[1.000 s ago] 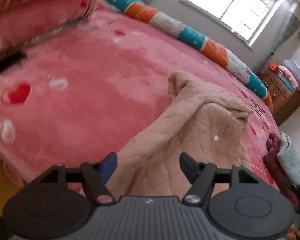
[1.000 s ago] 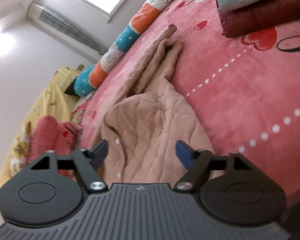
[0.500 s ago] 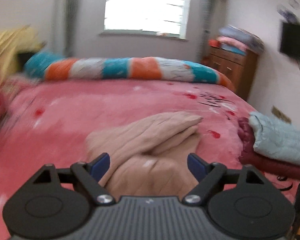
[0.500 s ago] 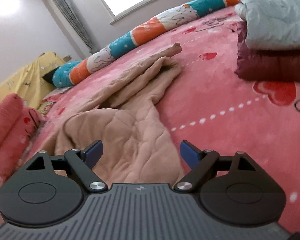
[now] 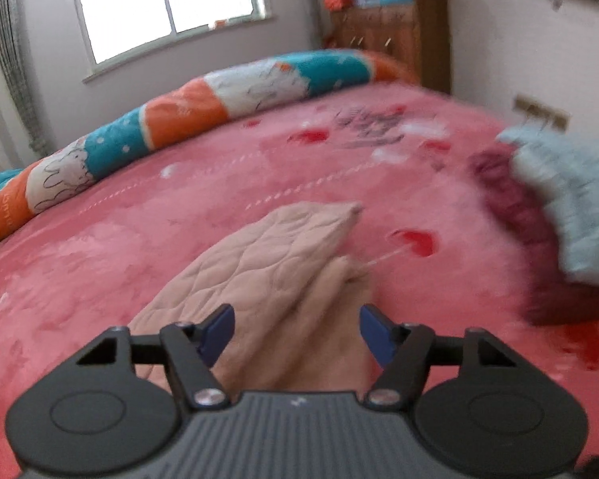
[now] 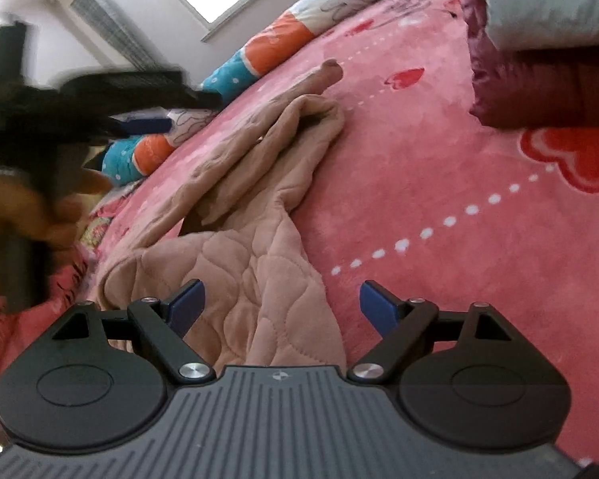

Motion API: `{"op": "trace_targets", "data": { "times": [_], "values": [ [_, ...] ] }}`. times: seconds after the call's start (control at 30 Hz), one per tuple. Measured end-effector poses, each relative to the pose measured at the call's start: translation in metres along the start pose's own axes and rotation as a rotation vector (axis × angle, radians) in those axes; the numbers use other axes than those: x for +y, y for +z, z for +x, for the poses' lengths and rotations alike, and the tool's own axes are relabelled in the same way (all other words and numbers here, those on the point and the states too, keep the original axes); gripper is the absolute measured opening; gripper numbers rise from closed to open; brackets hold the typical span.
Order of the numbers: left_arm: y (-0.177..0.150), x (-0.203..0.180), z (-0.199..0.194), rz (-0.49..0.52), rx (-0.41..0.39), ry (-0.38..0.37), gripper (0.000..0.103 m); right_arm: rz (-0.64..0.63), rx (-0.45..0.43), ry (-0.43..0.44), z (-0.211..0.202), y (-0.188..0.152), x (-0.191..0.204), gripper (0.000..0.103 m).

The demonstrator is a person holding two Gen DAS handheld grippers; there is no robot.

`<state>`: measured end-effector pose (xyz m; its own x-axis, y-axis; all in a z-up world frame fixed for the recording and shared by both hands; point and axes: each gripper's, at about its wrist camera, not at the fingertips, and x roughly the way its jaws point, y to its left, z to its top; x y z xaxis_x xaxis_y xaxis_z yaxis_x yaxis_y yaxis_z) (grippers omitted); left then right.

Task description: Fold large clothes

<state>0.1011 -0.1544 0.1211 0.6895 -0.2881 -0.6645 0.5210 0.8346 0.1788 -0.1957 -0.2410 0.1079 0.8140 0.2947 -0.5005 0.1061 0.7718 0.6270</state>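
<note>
A beige quilted garment [image 5: 275, 263] lies crumpled on the pink bed blanket [image 5: 100, 239]. My left gripper [image 5: 296, 329] hovers over its near end. Its jaws are closing, with cloth below them but nothing pressed between the blue pads. In the right wrist view the same garment [image 6: 235, 271] stretches away in a long rumpled strip. My right gripper [image 6: 281, 305] is open just above its near edge and holds nothing. At the left of that view the left gripper [image 6: 167, 111] shows as a dark blur, held by a person's hand [image 6: 28, 207].
A long teal, orange and white bolster [image 5: 179, 119] lines the far side of the bed below a window. A folded maroon and pale blue stack [image 5: 539, 207] sits on the right of the bed. A wooden dresser [image 5: 391, 40] stands in the corner.
The left wrist view swung and rolled level, from the bed's left side round towards the window and the folded stack. The left gripper and hand entered the right wrist view. The right gripper shifted slightly.
</note>
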Motion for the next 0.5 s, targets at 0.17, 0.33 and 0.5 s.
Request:
{"op": "trace_targets", "data": {
  "times": [0.17,0.33,0.5],
  "values": [
    [-0.005,0.013,0.045,-0.011,0.057,0.067,0.058,0.049,-0.014,0.008,-0.007,0.008,-0.013,0.103],
    [-0.006,0.008,0.06,-0.01,0.061,0.046,0.06,0.106,-0.001,0.017,-0.009,0.004,-0.019,0.103],
    [0.002,0.007,0.078,-0.02,0.074,0.077,0.063,0.112,0.013,0.014,-0.01,0.002,-0.02,0.103]
  ]
}}
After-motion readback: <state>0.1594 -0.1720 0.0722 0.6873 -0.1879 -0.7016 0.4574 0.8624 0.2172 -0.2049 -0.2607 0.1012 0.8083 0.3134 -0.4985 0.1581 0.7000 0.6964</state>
